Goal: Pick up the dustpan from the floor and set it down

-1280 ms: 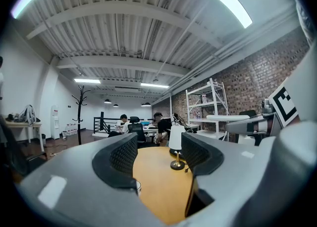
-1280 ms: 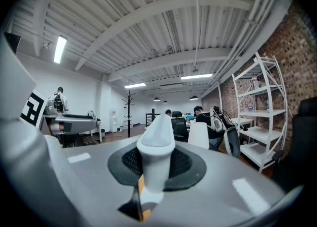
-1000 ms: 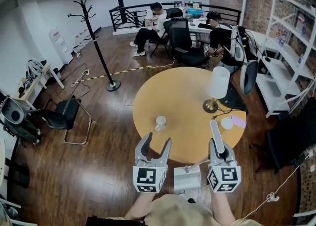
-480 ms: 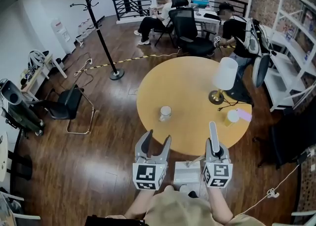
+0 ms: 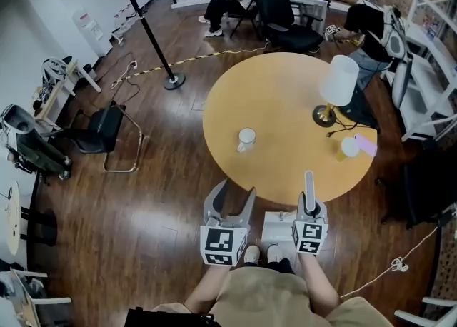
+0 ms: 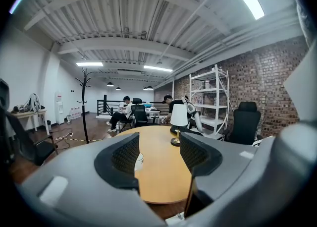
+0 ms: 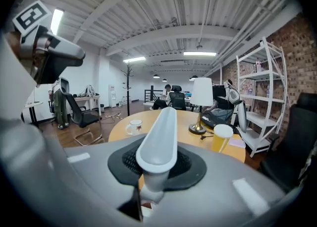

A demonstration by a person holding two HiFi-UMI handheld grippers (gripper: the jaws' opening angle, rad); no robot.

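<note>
Dustpan (image 5: pixel 276 226) handle clamped in right claw (image 5: pixel 310 208), angled slightly downward.

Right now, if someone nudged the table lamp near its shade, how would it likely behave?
The table lamp would probably tip rather than slide: a wide white shade stands high over a small base. The dark cord by its base on the round table might snag it.

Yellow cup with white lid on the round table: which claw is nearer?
Right. The right claw is short of the white-lidded yellow cup, slightly left; the left claw is farther left.
</note>
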